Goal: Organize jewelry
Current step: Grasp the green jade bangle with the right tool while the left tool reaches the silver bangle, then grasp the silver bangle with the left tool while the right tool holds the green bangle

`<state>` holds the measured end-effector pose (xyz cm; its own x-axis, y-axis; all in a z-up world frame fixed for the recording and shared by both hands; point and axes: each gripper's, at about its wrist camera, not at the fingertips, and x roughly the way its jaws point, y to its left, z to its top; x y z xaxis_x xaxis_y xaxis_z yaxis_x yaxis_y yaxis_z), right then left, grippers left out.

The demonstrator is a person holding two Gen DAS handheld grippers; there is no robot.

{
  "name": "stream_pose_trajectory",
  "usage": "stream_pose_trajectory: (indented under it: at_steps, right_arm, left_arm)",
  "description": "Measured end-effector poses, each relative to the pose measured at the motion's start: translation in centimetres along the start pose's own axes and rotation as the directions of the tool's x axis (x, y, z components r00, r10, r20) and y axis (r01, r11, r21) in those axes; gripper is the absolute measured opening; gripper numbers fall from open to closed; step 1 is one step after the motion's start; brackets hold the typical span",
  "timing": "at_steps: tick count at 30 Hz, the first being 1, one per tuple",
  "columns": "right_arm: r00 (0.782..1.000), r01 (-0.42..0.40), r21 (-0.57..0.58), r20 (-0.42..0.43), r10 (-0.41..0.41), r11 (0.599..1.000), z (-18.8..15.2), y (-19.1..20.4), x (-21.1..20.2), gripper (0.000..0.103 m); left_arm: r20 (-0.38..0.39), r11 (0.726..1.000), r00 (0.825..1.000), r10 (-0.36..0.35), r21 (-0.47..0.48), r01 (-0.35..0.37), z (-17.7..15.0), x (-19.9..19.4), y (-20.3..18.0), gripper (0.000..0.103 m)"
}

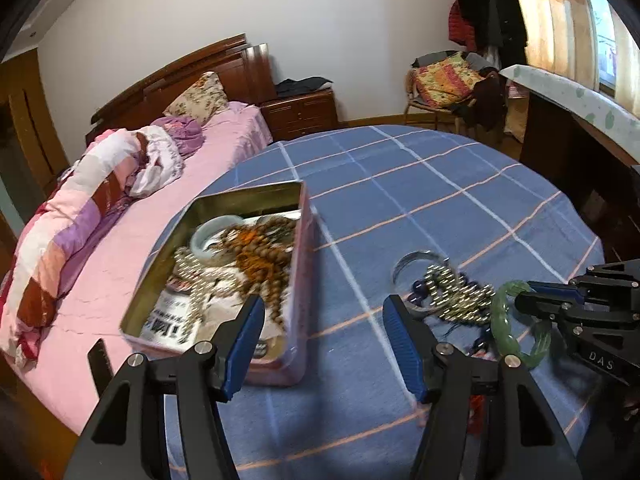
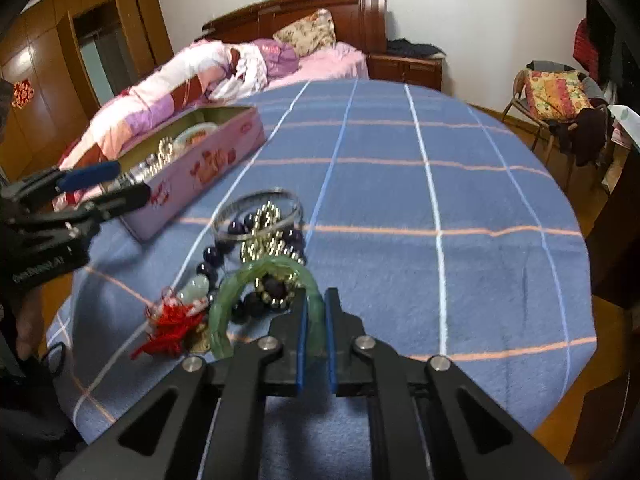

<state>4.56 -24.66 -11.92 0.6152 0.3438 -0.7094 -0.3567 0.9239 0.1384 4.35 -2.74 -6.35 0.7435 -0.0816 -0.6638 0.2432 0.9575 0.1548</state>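
Behind everything stands a bedroom: a bed (image 1: 132,184) with pink sheets fills the left of the left wrist view, and a chair (image 2: 560,104) piled with cloth sits at the right edge of the right wrist view. Nearer, the table (image 1: 420,184) under a blue checked cloth takes up the middle of both views.

On its left part lies an open tin (image 1: 224,276), pink outside and gold inside, just left of centre in the left wrist view. Inside it I see a pale bangle (image 1: 212,238), brown beads (image 1: 260,256) and a golden bead string, heaped together over some printed paper.

My left tongs (image 1: 320,320) fill the bottom of that view, spread wide with nothing between them; one blue pad overlaps the tin's near end.

Right of the tin, lower right in the left wrist view, a loose pile lies on the cloth: a thin metal hoop (image 2: 256,208), dark beads (image 2: 224,248), gold beads (image 2: 268,236) and a red tassel (image 2: 172,328), all touching or overlapping.

My right tongs (image 2: 316,312), bottom centre of the right wrist view, are drawn narrow and pinch the rim of a green bangle (image 2: 228,304), which arches over the near end of that pile.
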Motion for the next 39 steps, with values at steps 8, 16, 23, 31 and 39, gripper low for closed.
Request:
stream_pose_trajectory:
  at_steps: [8, 16, 23, 31, 39]
  right_arm:
    - [0.999, 0.031, 0.047, 0.034, -0.033, 0.998, 0.8, -1.3, -0.2, 0.011]
    - [0.998, 0.037, 0.036, 0.05, -0.039, 0.999, 0.9, -0.9, -0.3, 0.011]
    - [0.998, 0.036, 0.041, 0.059, -0.038, 0.999, 0.8, -1.1, -0.5, 0.011]
    - [0.998, 0.032, 0.038, 0.06, -0.035, 0.999, 0.9, -1.1, -0.6, 0.012]
    - [0.992, 0.051, 0.032, 0.115, -0.054, 0.998, 1.7, -0.9, -2.3, 0.012]
  left_arm:
    - [-0.03, 0.996, 0.997, -0.073, 0.046, 0.074, 1.2, 2.1, -2.6, 0.062]
    - [-0.101, 0.998, 0.994, -0.026, 0.06, 0.033, 2.2, 5.7, -3.4, 0.059]
    - [-0.186, 0.996, 0.981, -0.049, 0.061, 0.062, 1.9, 8.0, -4.2, 0.031]
    - [-0.189, 0.994, 0.979, -0.075, 0.065, 0.089, 1.6, 8.0, -4.4, 0.004]
    - [-0.038, 0.996, 0.996, -0.076, 0.039, 0.077, 3.0, 3.5, -3.6, 0.003]
